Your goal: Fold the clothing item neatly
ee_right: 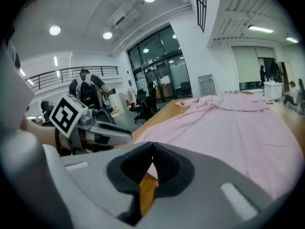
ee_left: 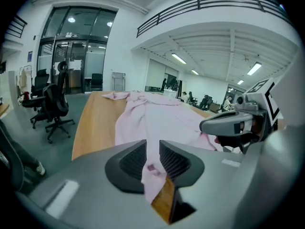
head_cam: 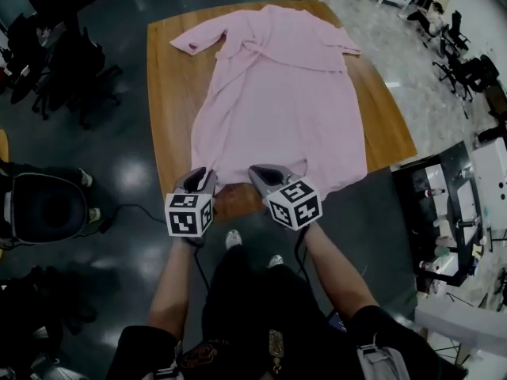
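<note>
Head view: pink garment (head_cam: 277, 109) spread lengthwise on the wooden surface (head_cam: 170, 93), its near hem at the fingers.
Its long axis runs straight away from both hands, sleeves farthest. The left gripper (head_cam: 200, 172) has its fingers slightly apart, with hem cloth loose between them. Just beside it, the right gripper (head_cam: 260, 171) has its fingers closed on the hem. The fold probably carries this hem toward the sleeves.

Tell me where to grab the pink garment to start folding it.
Take the pink garment by its near hem, at the two corners, coming in low from the table edge nearest you. It lies spread flat, hem closest to you and sleeves far off, so that edge is probably easiest to pinch.
</note>
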Tool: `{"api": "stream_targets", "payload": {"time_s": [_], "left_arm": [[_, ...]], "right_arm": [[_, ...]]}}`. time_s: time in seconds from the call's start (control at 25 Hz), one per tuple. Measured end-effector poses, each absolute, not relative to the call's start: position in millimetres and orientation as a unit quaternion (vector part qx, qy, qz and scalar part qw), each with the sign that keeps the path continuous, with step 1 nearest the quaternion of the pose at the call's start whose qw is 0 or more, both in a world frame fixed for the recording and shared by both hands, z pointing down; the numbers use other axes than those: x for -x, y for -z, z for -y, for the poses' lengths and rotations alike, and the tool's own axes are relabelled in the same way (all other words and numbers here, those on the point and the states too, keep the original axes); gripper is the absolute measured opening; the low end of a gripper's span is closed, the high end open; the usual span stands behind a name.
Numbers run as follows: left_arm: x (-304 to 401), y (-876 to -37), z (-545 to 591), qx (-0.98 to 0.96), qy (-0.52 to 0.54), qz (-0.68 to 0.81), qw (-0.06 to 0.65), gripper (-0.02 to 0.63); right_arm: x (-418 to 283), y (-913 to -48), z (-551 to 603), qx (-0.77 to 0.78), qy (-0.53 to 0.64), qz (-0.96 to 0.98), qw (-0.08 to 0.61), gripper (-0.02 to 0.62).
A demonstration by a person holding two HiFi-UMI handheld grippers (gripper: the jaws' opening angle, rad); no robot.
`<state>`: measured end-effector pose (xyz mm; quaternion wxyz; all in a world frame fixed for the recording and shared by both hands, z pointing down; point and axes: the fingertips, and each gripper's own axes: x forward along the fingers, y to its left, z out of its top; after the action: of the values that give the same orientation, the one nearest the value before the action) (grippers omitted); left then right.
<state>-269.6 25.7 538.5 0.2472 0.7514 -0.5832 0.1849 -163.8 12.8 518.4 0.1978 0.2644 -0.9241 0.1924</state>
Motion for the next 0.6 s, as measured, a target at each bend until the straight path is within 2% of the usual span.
{"api": "stream_targets", "payload": {"time_s": [0.16, 0.36, 0.52, 0.6], "left_arm": [[296.9, -566.6, -21.7, -0.744, -0.211, 0.578, 0.261, 0.169], [306.7, -591.0, -13.6, -0.747, -0.213, 0.559, 0.288, 0.256], [306.9, -615.4, -7.3, -0.740, -0.248, 0.544, 0.308, 0.256], [310.0, -620.0, -5.8, -0.731, -0.262, 0.549, 0.311, 0.175]], "right_arm": [[174.6, -571.0, -14.1, -0.278, -0.185, 0.901, 0.278, 0.005], [173.4, -608.7, -11.6, -0.293, -0.168, 0.878, 0.340, 0.106], [164.9, -633.4, -6.9, -0.299, -0.184, 0.852, 0.387, 0.114], [160.5, -641.9, -8.2, -0.300, -0.201, 0.844, 0.396, 0.109]]}}
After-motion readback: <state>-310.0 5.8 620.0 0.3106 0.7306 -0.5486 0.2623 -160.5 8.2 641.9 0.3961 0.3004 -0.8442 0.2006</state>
